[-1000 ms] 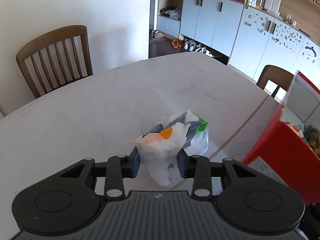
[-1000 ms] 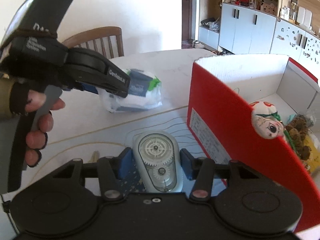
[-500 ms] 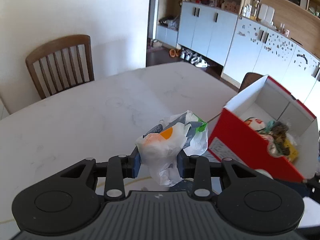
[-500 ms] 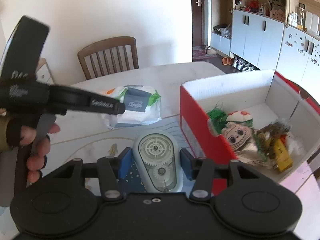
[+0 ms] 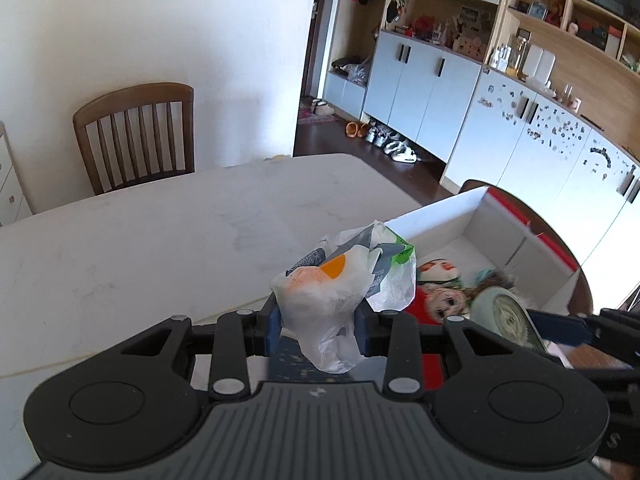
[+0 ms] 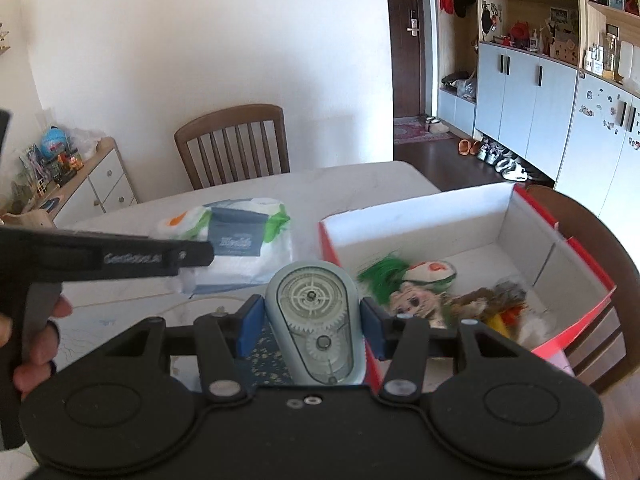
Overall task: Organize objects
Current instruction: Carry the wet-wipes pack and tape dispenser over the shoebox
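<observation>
My left gripper is shut on a plastic tissue pack with orange and green print and holds it in the air above the table, near the red box. The pack also shows in the right wrist view. My right gripper is shut on a pale blue gear timer, held above the box's near left corner. The red box is open, with white walls. It holds a doll with green hair and several small items.
The white marble table stretches away to the left. A wooden chair stands behind it, and a second chair stands behind the box. A low cabinet with toys is at far left.
Both grippers have risen with their loads. The tissue pack has left the table and moved toward the box. The inside of the box has come into view from above.
</observation>
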